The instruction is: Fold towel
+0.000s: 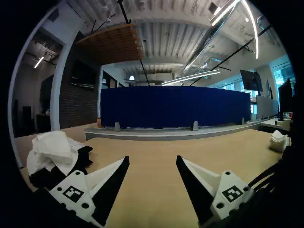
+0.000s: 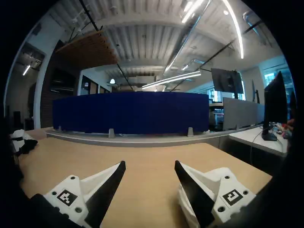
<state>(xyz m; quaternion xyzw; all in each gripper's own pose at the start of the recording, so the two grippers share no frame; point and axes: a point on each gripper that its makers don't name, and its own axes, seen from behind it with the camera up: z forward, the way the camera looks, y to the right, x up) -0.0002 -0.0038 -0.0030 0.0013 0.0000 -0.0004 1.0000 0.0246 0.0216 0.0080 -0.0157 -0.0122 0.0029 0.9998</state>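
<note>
Towel [image 1: 53, 152] crumpled on table [image 1: 159, 146] — left gripper [image 1: 152, 157], right gripper [image 2: 149, 162] both apart, empty.

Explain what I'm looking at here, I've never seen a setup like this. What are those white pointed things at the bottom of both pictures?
Those are the fingers of two hand-held pincer tools. A person holds one in each hand. A small camera rides on each tool and looks forward along its two fingers, so one picture comes from the left gripper and the other from the right gripper. Both grippers are open and hold nothing. Below them is a wooden table. In the left gripper view, crumpled white towels lie at the table's left edge, and a folded white stack sits at the far right. Behind the table stands a blue partition.
</note>
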